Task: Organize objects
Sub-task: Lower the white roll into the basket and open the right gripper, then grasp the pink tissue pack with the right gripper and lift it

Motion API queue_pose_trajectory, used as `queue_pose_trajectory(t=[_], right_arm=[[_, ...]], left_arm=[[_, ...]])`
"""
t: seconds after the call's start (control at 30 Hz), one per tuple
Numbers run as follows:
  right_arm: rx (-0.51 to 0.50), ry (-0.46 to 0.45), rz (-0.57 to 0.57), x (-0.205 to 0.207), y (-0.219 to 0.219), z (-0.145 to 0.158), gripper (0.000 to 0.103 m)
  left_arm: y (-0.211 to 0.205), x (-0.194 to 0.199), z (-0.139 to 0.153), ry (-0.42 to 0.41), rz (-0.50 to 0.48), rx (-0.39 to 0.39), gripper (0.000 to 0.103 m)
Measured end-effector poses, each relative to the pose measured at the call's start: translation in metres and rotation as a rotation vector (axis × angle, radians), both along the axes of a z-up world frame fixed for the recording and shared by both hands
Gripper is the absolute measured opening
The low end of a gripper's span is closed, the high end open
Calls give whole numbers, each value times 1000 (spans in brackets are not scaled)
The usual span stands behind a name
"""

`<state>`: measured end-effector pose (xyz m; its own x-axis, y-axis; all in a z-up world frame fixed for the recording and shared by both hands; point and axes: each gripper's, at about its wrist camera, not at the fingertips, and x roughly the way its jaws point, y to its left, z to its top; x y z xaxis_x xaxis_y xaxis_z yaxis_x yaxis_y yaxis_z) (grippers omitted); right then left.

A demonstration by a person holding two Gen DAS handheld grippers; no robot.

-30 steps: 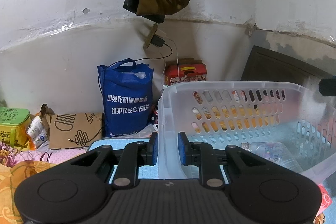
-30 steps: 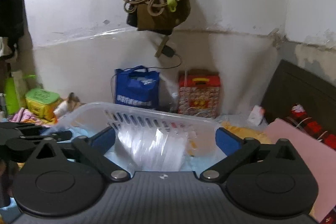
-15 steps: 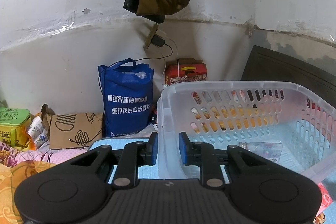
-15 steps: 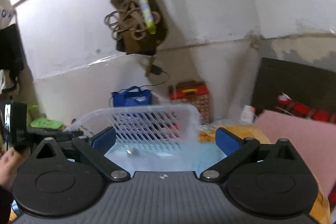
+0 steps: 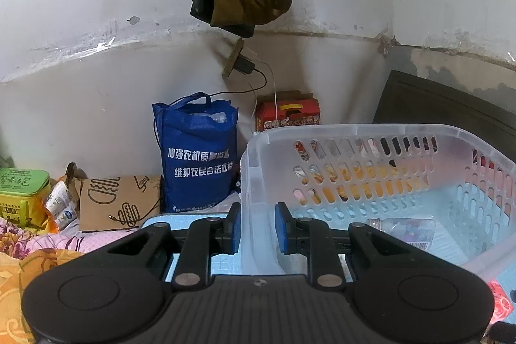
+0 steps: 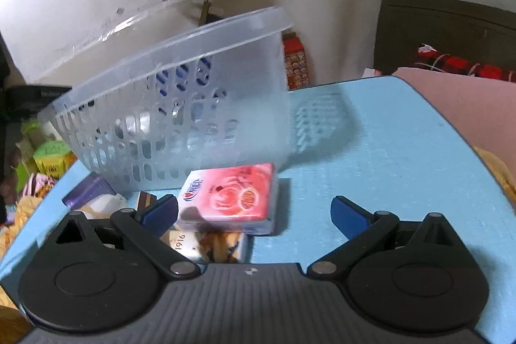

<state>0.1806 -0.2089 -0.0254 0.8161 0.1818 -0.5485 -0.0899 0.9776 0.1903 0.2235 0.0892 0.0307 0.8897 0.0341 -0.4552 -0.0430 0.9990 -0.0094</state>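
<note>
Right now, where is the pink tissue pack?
In the right wrist view, the pink tissue pack lies on the blue table, just in front of the clear basket.

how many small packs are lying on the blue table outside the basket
4 visible: a pink tissue pack in front of the basket, a "1916" pack just below it, a purple pack to the left, and a small brown box between. More may be hidden.

Pink tissue pack (image 6: 227, 197) overlapping box (image 6: 206, 247) beneath; print unreadable. Purple packet (image 6: 88, 194) tucking partly under basket (image 6: 180, 105). Bottle (image 5: 403, 229) label blurring.
</note>
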Motion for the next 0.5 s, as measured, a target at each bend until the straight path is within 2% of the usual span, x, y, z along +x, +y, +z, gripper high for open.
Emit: queue_pose_trajectory(t=[0.23,0.4,0.5], right_arm=[[-58,12,32,7,16,3,102],[-104,48,81,16,27,-1,86],[-61,27,81,11,20,-2,81]], left_arm=[[-1,0,-1,-5,-1,8,26],[1,1,-1,-5,-5,2,28],[1,0,-1,-7,-4,2,28]])
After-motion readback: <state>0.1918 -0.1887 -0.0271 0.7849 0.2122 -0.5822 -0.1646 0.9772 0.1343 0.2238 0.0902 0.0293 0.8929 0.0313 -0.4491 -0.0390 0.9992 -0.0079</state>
